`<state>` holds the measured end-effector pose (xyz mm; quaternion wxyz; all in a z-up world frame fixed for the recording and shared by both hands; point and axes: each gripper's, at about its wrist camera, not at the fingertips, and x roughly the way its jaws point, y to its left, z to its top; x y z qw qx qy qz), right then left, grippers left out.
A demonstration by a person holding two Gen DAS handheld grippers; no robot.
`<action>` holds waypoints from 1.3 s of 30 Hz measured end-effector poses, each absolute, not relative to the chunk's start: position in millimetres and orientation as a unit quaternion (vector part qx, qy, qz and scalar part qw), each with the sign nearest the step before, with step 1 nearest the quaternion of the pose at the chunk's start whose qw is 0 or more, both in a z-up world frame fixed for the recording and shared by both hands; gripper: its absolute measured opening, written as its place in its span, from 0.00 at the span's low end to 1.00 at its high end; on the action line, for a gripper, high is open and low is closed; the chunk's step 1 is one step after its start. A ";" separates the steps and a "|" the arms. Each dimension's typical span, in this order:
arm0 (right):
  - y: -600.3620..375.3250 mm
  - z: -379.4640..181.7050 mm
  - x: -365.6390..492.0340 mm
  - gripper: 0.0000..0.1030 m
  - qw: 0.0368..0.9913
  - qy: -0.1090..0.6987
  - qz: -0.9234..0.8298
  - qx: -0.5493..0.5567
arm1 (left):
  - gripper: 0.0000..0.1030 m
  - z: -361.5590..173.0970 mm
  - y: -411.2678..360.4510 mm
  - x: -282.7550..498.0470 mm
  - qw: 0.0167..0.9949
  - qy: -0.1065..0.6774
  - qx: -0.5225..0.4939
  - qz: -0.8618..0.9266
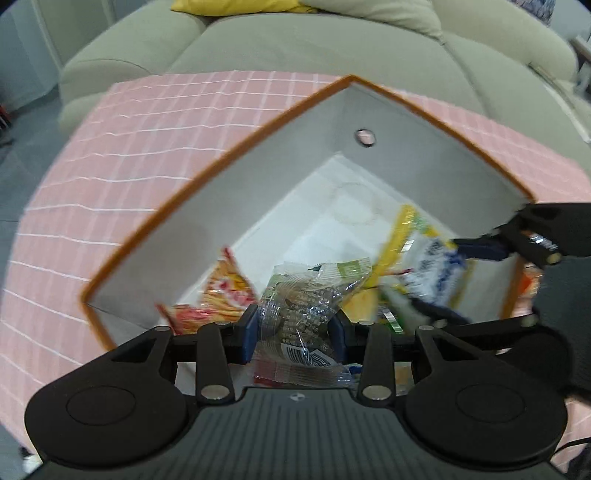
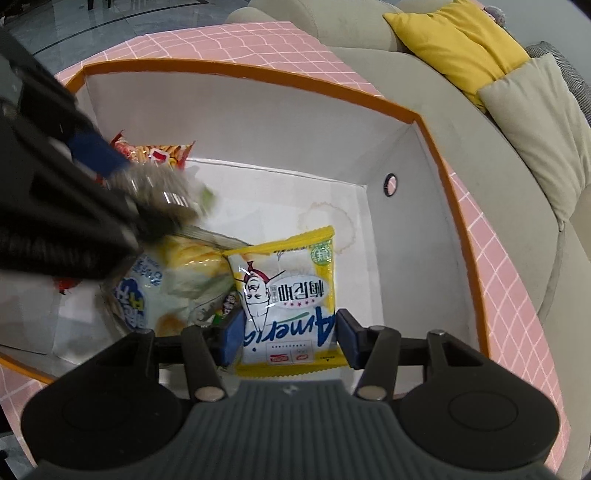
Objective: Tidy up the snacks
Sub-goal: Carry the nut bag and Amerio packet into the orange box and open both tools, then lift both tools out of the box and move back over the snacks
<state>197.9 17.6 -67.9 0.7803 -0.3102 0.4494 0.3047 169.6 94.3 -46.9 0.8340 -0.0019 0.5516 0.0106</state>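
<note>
An orange-rimmed white box [image 1: 258,173] stands on the pink checked tablecloth; it also shows in the right wrist view [image 2: 424,122]. My left gripper [image 1: 295,332] is shut on a clear packet of dark biscuits [image 1: 303,306] and holds it over the box; the left gripper also shows in the right wrist view [image 2: 122,177]. My right gripper [image 2: 288,332] is shut on a yellow and white chip bag [image 2: 288,288], inside the box. The right gripper also shows in the left wrist view [image 1: 480,273] with the chip bag [image 1: 436,273]. A red-orange snack bag [image 1: 221,291] and other packets lie in the box.
The pink checked tablecloth [image 1: 129,166] surrounds the box. A beige sofa [image 1: 314,40] stands behind the table, with a yellow cushion [image 2: 458,44] on it. Grey floor [image 2: 110,22] lies beyond the table's far edge.
</note>
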 end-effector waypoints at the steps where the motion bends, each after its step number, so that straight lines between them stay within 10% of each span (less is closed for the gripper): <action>1: 18.1 -68.0 198.2 0.49 0.780 0.450 0.304 -0.310 | 0.43 -48.2 95.8 170.6 0.830 0.557 0.000 0.011; 19: 21.1 -70.7 202.5 0.51 0.782 0.460 0.292 -0.304 | 0.51 -77.6 97.9 166.6 0.797 0.603 0.008 0.017; 26: 15.8 -60.4 199.6 0.73 0.795 0.452 0.278 -0.295 | 0.70 -57.0 95.9 158.7 0.810 0.586 0.011 0.013; 39: -22.0 -4.8 172.4 0.82 0.855 0.391 0.267 -0.209 | 0.72 -0.1 85.0 124.0 0.868 0.496 -0.015 0.021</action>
